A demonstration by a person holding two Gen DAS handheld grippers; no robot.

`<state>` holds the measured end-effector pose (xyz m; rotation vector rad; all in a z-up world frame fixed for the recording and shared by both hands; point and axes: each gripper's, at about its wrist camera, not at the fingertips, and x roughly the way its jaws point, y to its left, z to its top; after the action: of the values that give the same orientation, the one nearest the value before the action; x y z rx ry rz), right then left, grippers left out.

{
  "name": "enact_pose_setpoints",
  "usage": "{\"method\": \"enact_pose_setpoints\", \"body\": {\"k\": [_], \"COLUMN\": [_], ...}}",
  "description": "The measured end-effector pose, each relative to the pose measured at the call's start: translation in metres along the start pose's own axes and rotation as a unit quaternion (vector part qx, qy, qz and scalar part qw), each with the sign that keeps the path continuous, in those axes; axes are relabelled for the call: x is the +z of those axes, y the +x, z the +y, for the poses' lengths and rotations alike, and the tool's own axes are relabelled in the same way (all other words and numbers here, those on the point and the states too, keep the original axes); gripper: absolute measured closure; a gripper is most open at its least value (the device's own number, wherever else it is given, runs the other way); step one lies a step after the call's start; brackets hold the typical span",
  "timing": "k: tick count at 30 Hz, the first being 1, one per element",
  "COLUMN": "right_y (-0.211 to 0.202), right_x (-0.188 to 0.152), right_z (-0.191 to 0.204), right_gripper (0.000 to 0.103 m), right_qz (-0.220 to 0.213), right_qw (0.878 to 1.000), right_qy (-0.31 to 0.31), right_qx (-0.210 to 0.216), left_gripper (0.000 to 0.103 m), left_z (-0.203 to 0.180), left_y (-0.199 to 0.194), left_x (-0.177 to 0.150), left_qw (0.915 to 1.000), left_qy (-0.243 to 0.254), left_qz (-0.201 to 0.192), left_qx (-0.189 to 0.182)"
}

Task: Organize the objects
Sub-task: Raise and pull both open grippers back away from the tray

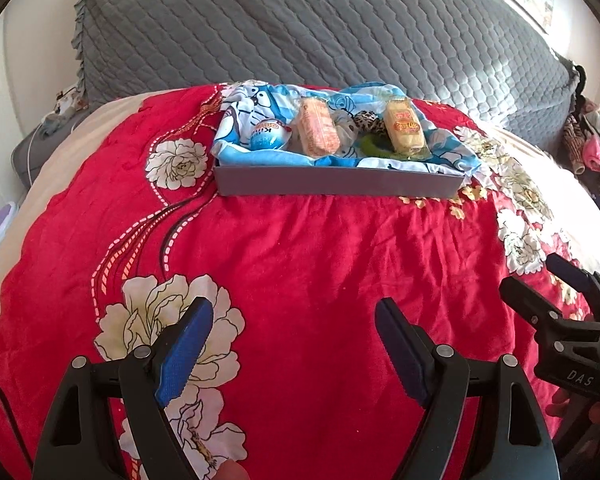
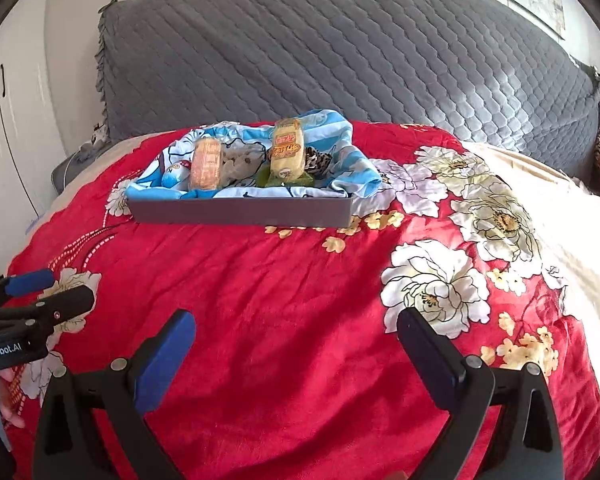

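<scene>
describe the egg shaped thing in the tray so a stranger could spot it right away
On the red floral blanket sits a shallow grey tray lined with blue cartoon cloth. At its left end lies a blue-and-white egg-shaped packet, the only rounded item beside the orange wrapped snack.

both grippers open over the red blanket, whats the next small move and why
Probably ease both back: the left gripper and right gripper are open and empty, and every loose item seen, like the yellow packet, already sits in the gray box.
</scene>
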<state>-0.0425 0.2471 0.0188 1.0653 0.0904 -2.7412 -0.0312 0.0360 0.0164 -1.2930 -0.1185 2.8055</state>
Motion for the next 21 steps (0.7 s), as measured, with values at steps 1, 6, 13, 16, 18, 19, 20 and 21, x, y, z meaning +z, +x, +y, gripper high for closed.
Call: {"method": "enact_pose_setpoints", "body": {"k": [1, 6, 13, 16, 18, 19, 20, 21], "right_y": [0.0, 0.004, 0.01, 0.013, 0.014, 0.014, 0.014, 0.014], "right_x": [-0.001, -0.007, -0.014, -0.016, -0.017, -0.017, -0.018, -0.018], "right_z": [0.0, -0.002, 0.002, 0.002, 0.001, 0.001, 0.002, 0.002], "right_gripper": [0.001, 0.001, 0.001, 0.001, 0.001, 0.001, 0.001, 0.001], "right_qz": [-0.002, -0.008, -0.004, -0.003, 0.0, -0.001, -0.002, -0.002], "right_qw": [1.0, 1.0, 1.0, 1.0, 1.0, 1.0, 1.0, 1.0], "right_qy": [0.0, 0.004, -0.011, -0.015, -0.013, -0.014, -0.016, -0.017], "right_qx": [-0.001, -0.009, -0.017, -0.022, -0.022, -0.024, -0.024, -0.022], "left_gripper": [0.019, 0.019, 0.019, 0.019, 0.019, 0.019, 0.019, 0.019], "left_z": [0.001, 0.004, 0.004, 0.004, 0.004, 0.004, 0.003, 0.003], "left_y": [0.001, 0.008, 0.013, 0.015, 0.017, 0.018, 0.02, 0.021], "left_x": [0.0, -0.004, -0.006, -0.007, -0.007, -0.008, -0.009, -0.009], "left_qw": [1.0, 1.0, 1.0, 1.0, 1.0, 1.0, 1.0, 1.0], "left_qy": [0.0, 0.001, 0.002, 0.006, 0.006, 0.006, 0.006, 0.005], "left_qz": [0.0, 0.005, 0.003, 0.001, 0.002, 0.001, 0.002, 0.003], "left_qx": [0.0, -0.002, 0.0, 0.001, 0.002, 0.002, 0.002, 0.002]}}
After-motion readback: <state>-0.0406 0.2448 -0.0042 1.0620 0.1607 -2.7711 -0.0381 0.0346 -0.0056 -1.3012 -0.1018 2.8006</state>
